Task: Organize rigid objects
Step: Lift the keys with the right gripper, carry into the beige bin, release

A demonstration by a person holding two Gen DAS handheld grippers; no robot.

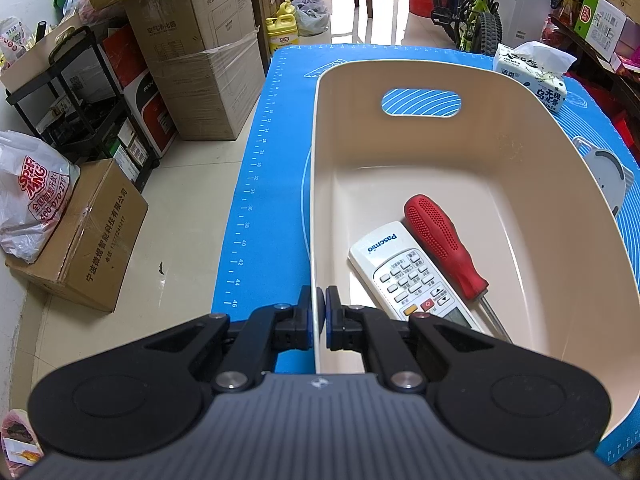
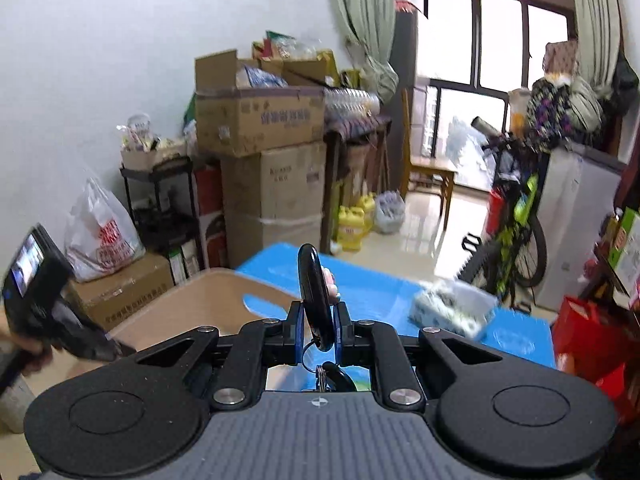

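A beige plastic bin (image 1: 520, 128) stands on the blue mat (image 1: 272, 128). A white remote control (image 1: 412, 274) and a red-handled screwdriver (image 1: 444, 240) lie in it. My left gripper (image 1: 320, 304) is shut on the bin's near-left rim. My right gripper (image 2: 316, 312) is shut on a black key fob (image 2: 314, 280), held upright above the mat with its key ring and keys (image 2: 326, 374) hanging below. The bin (image 2: 192, 304) shows to its left, and the left gripper's body (image 2: 48, 304) is at the far left.
A tissue pack (image 1: 532, 68) lies on the mat's far right, also in the right wrist view (image 2: 452, 308). A grey-white round object (image 1: 608, 176) sits right of the bin. Cardboard boxes (image 1: 200, 60), a black rack (image 1: 80, 100) and a bicycle (image 2: 516, 216) surround the table.
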